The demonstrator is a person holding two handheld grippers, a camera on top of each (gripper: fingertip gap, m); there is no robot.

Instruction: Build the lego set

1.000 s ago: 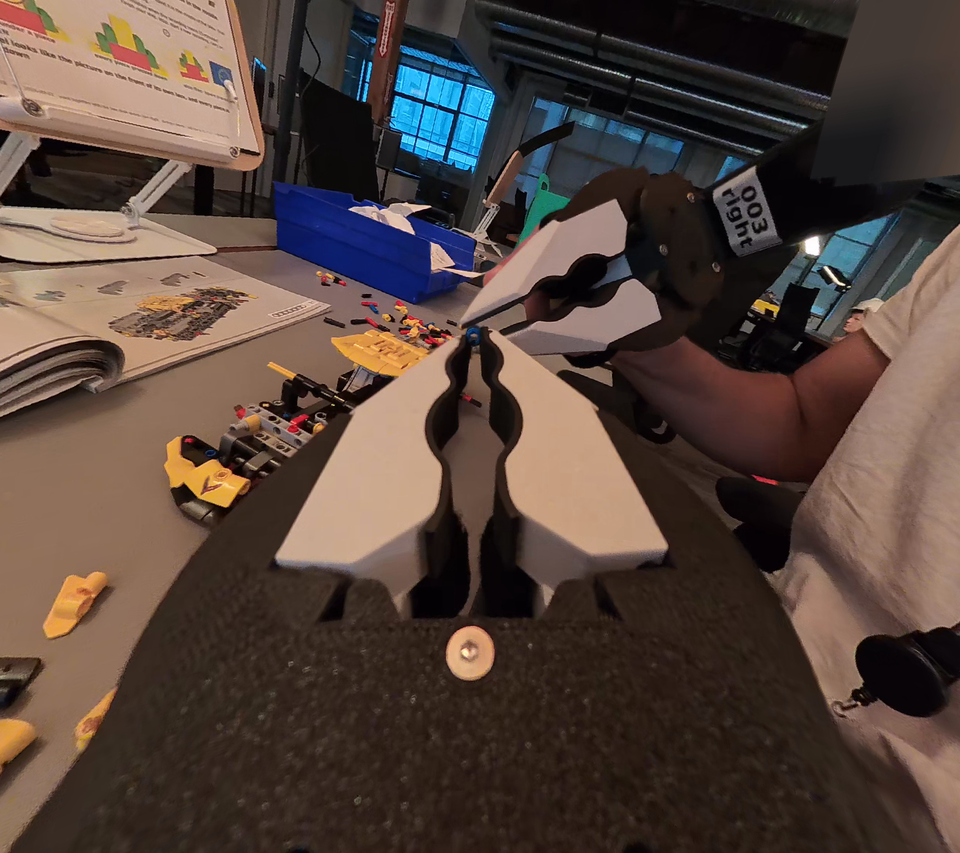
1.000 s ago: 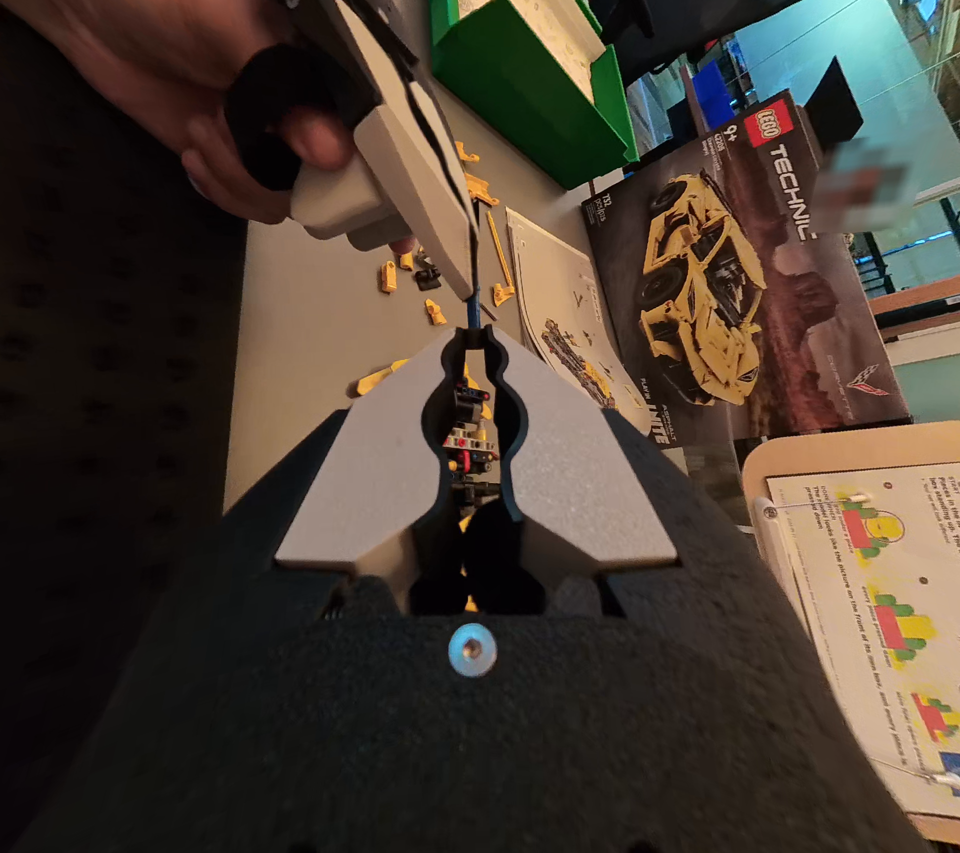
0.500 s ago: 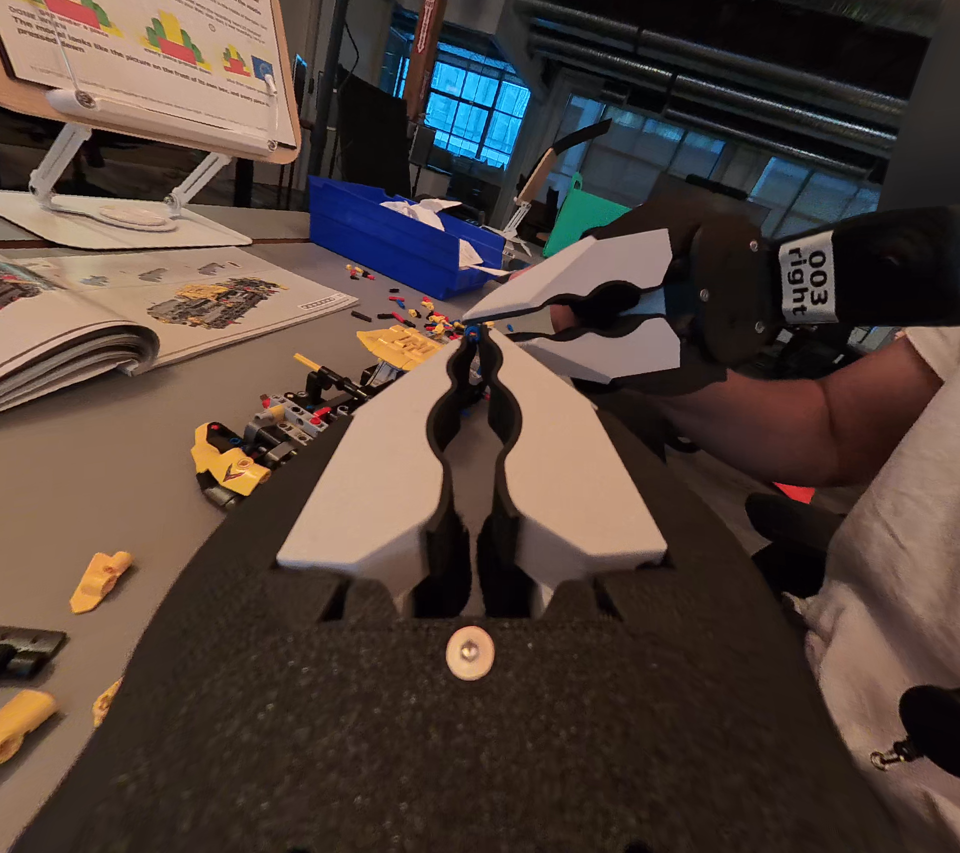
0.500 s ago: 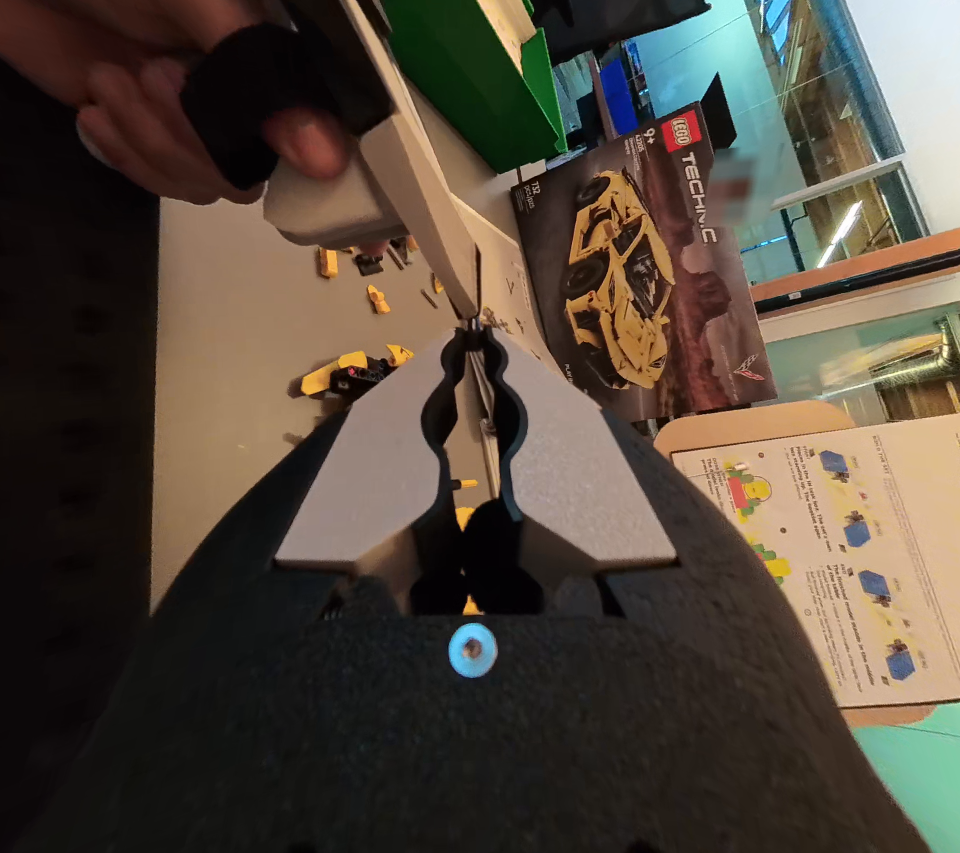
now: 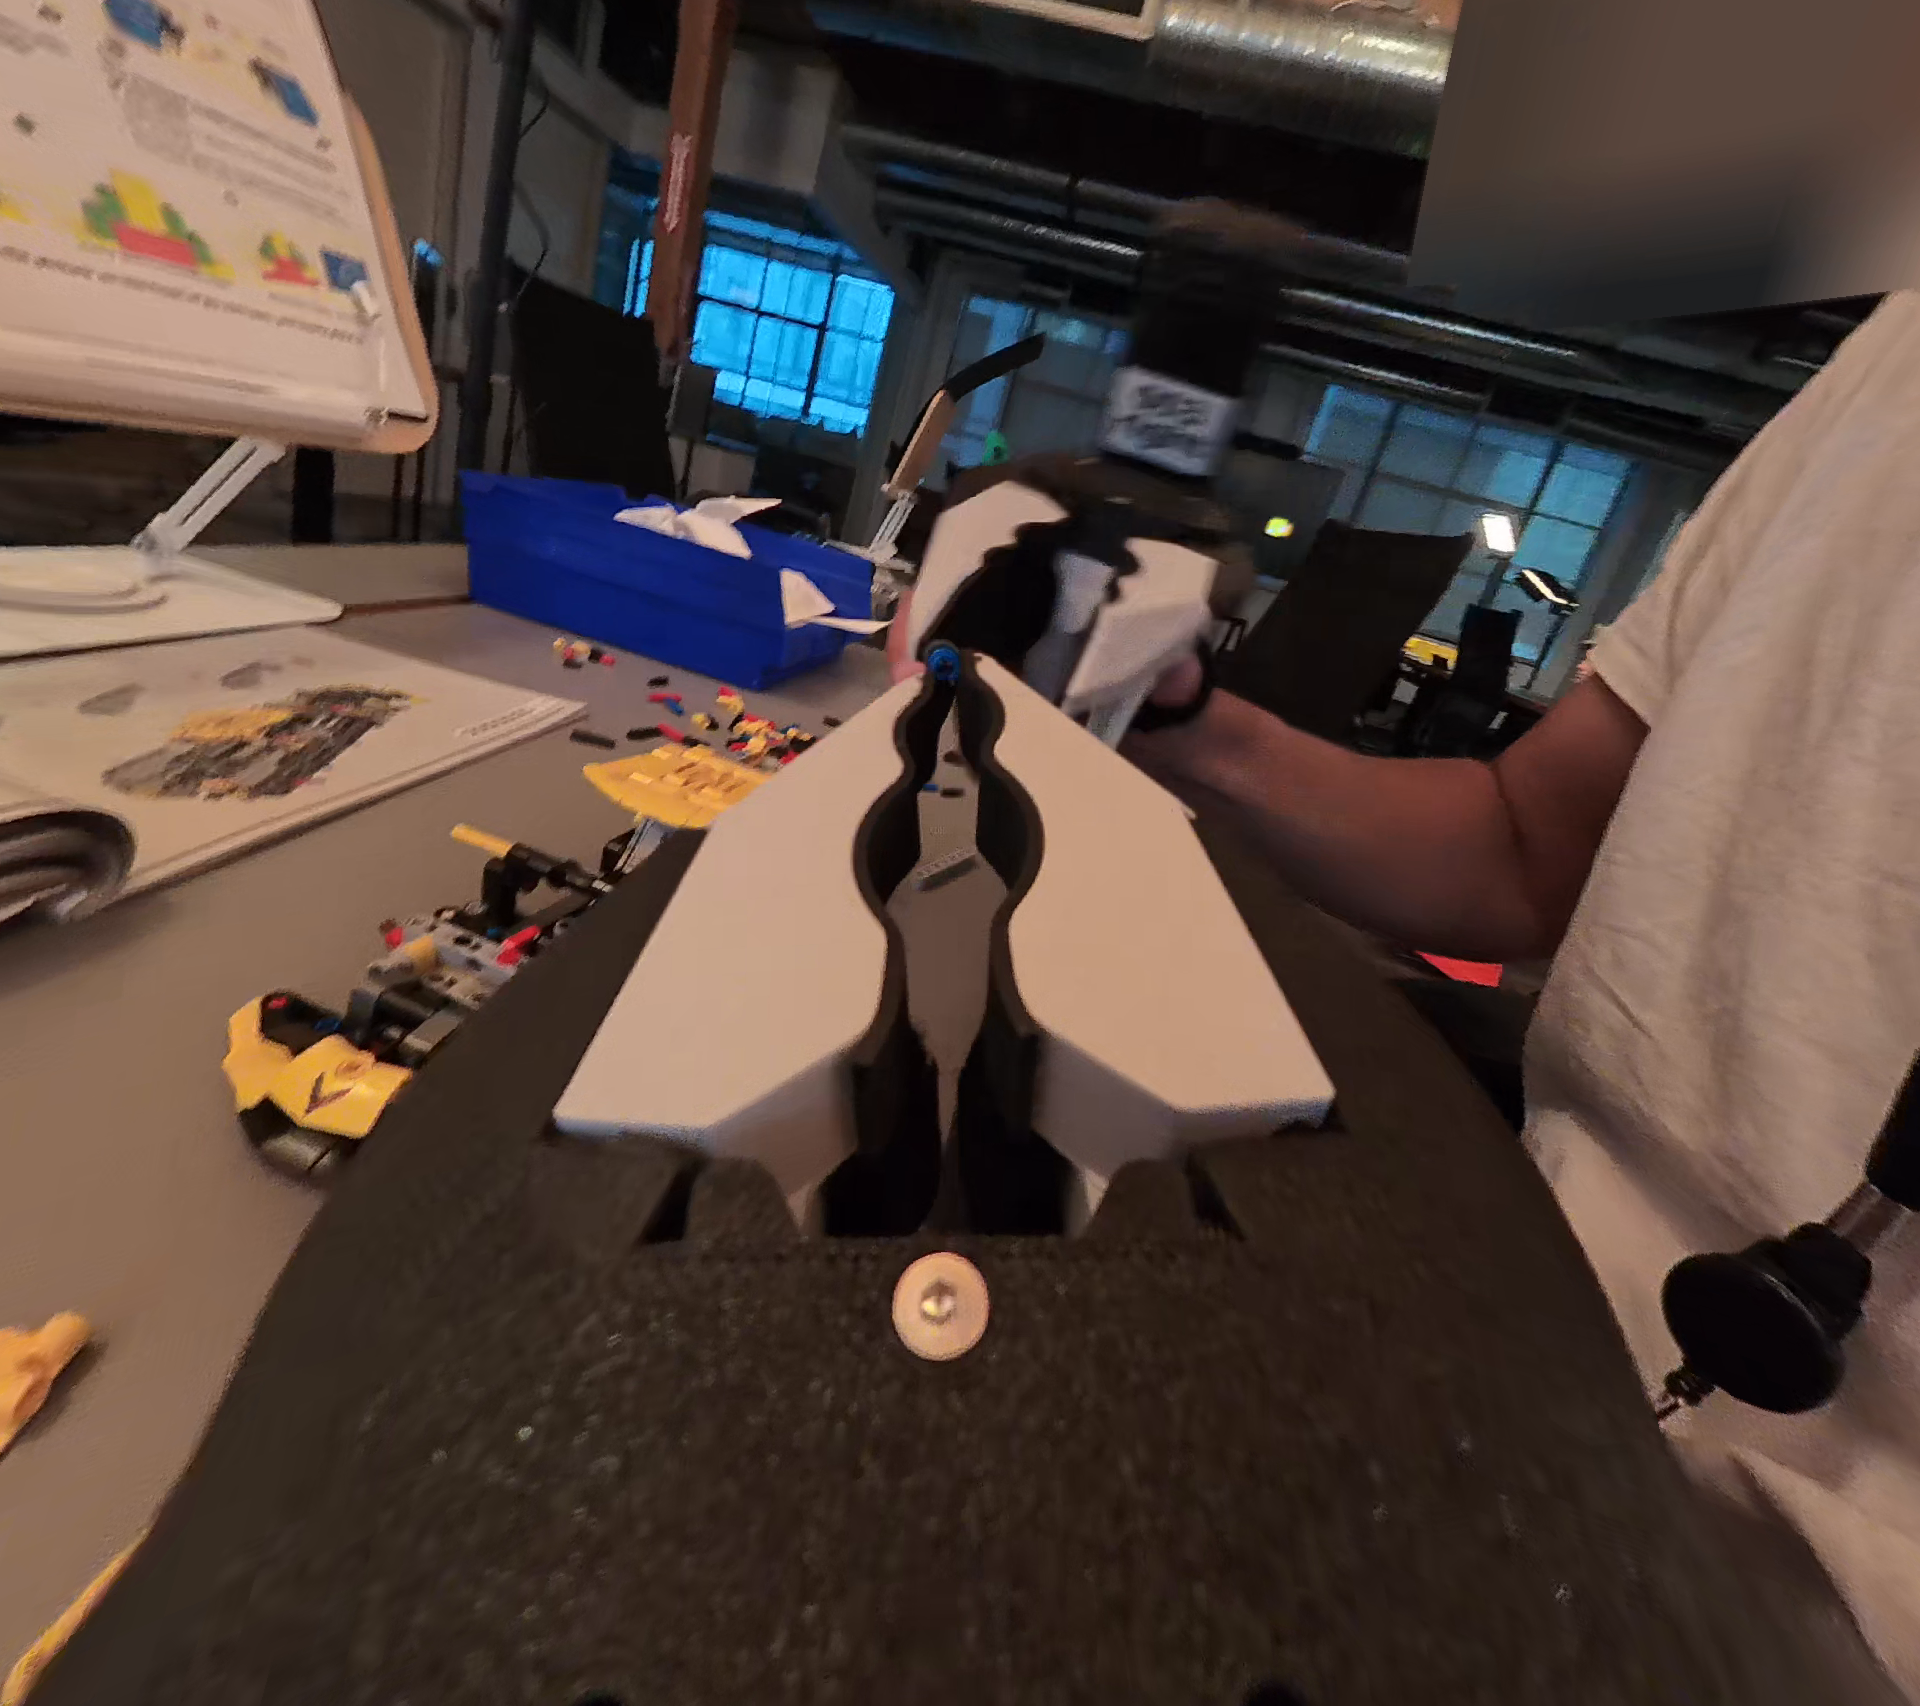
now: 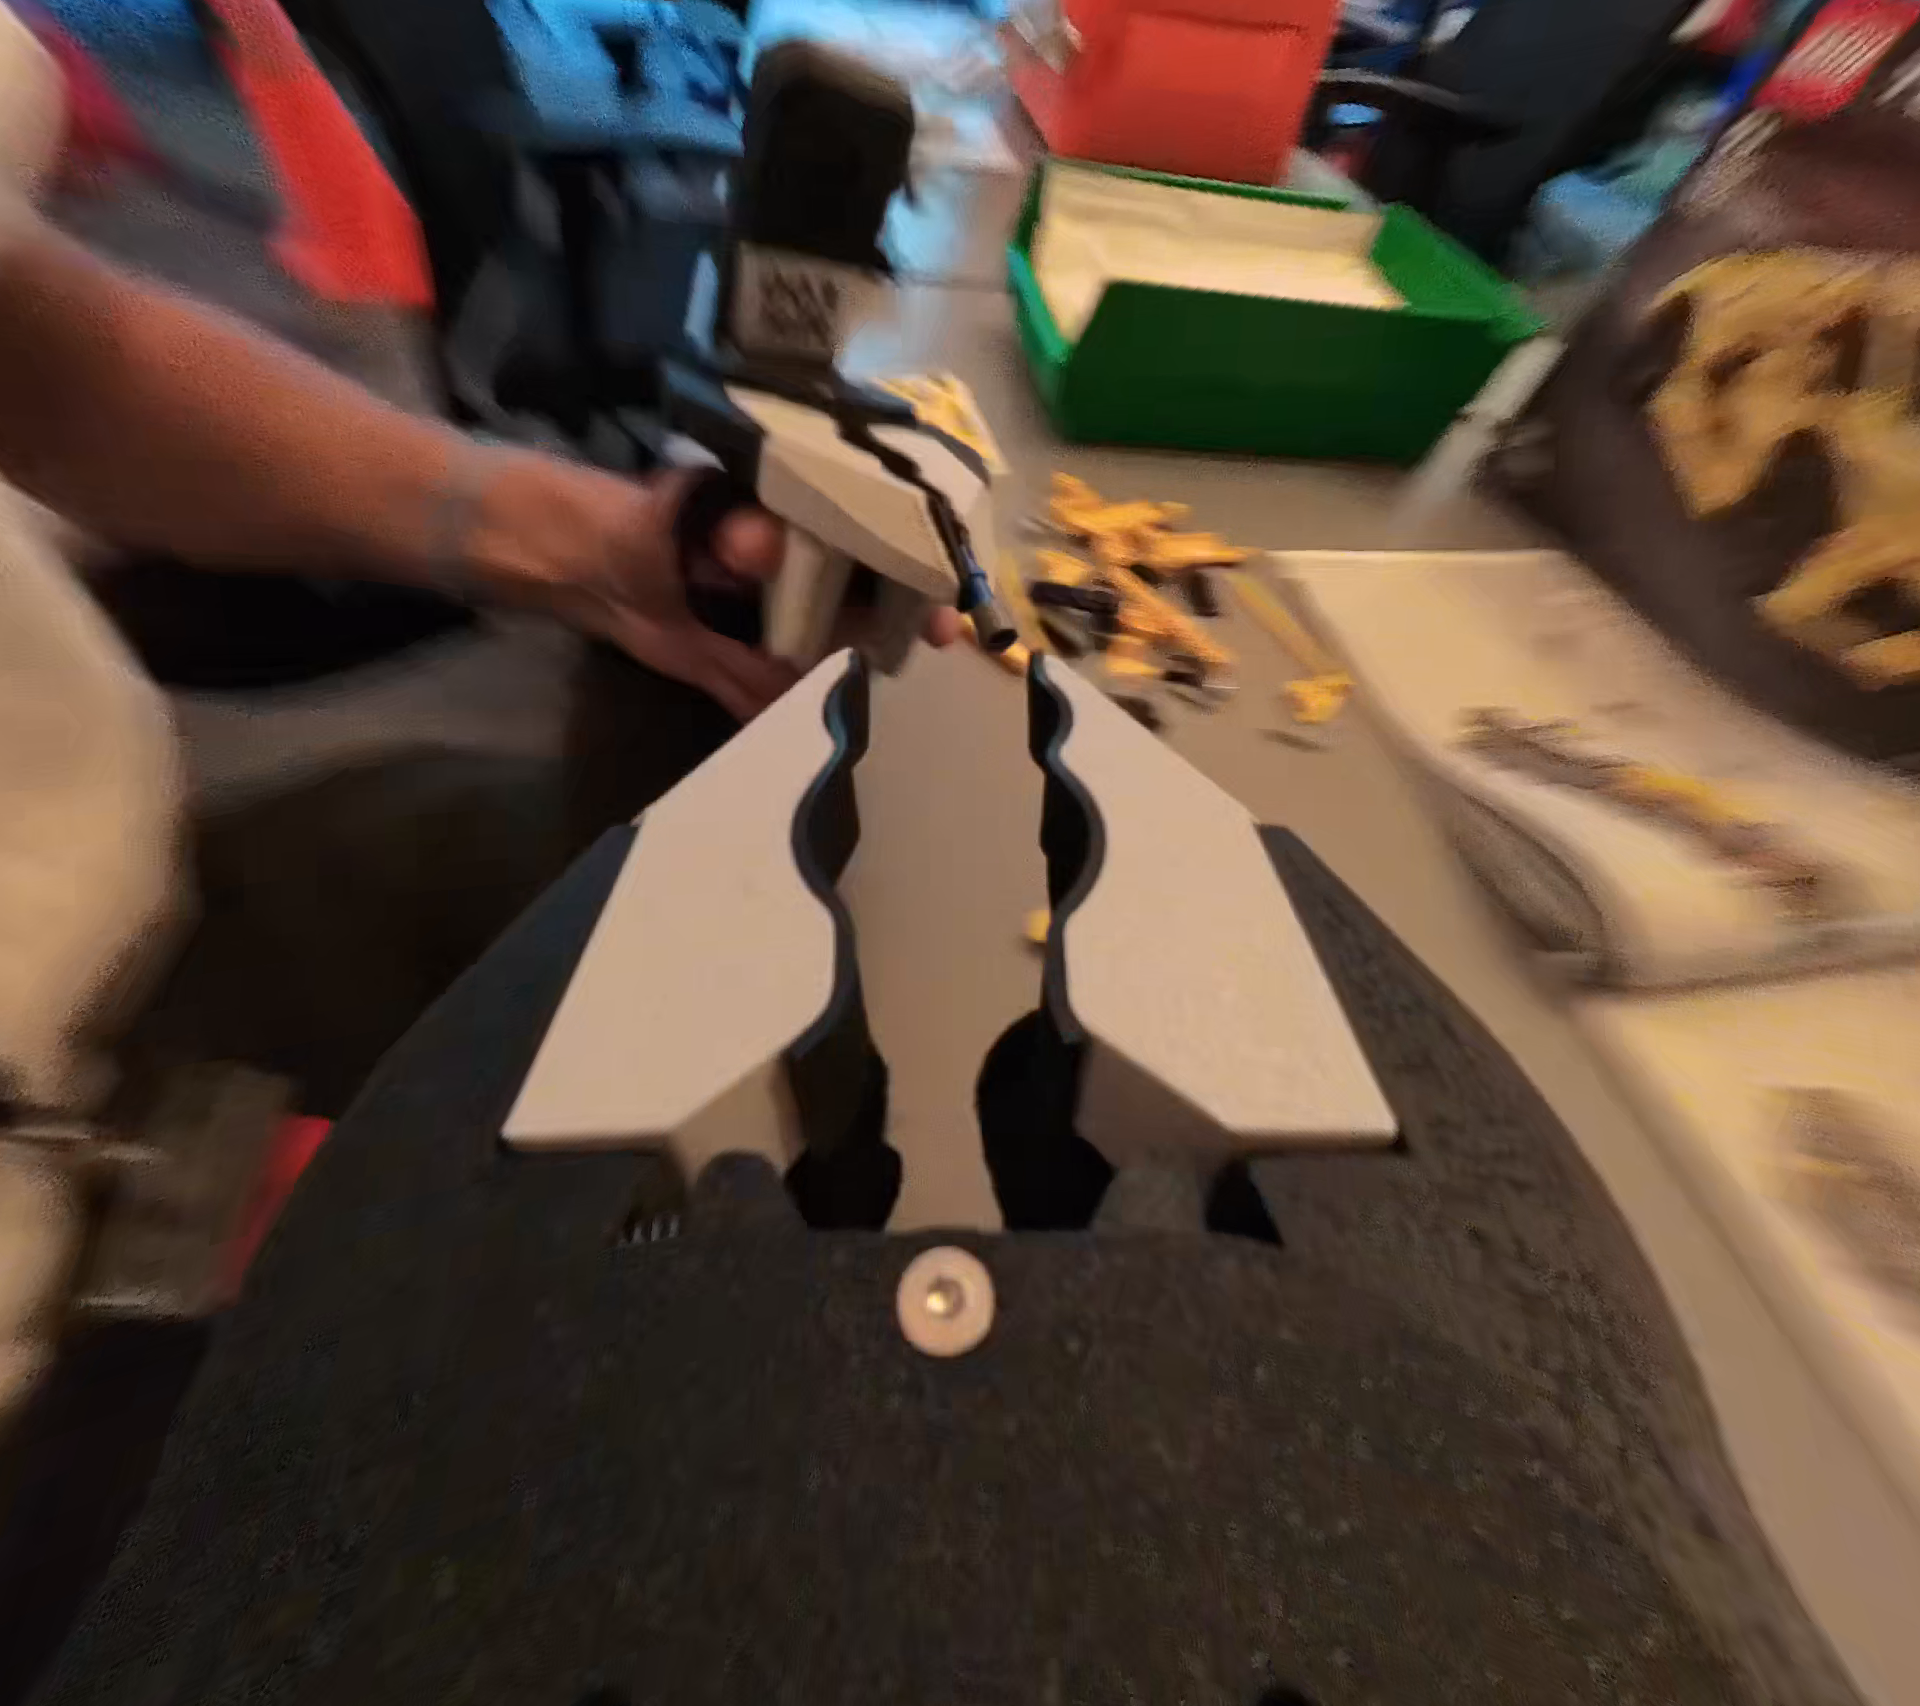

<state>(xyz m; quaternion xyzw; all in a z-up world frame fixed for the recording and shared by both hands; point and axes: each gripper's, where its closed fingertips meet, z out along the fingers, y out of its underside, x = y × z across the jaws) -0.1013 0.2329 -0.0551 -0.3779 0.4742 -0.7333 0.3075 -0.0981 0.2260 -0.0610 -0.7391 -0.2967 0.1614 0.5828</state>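
My left gripper (image 5: 940, 682) is shut on a small blue pin (image 5: 941, 660) that sticks out of its tips, held above the grey table (image 5: 156, 1085). In the right wrist view the left gripper (image 6: 961, 578) shows ahead, and the pin (image 6: 983, 614) looks blue with a dark end. My right gripper (image 6: 945, 669) is open and empty, just short of the pin. It shows blurred beyond the left tips in the left wrist view (image 5: 1039, 617). The part-built black and yellow car chassis (image 5: 436, 970) lies on the table to the left.
A yellow panel (image 5: 675, 778) and small loose pieces (image 5: 727, 711) lie before a blue bin (image 5: 665, 586). An open booklet (image 5: 260, 742) and a sheet stand (image 5: 177, 150) are at left. A green bin (image 6: 1247, 368), yellow parts (image 6: 1132, 586) and the set's box (image 6: 1766, 409) are at right. My two grippers' fingertips are within a few centimetres of each other.
The right gripper, shut tip to tip against the pin before, has opened, let go and swung away. The left gripper still holds the pin.
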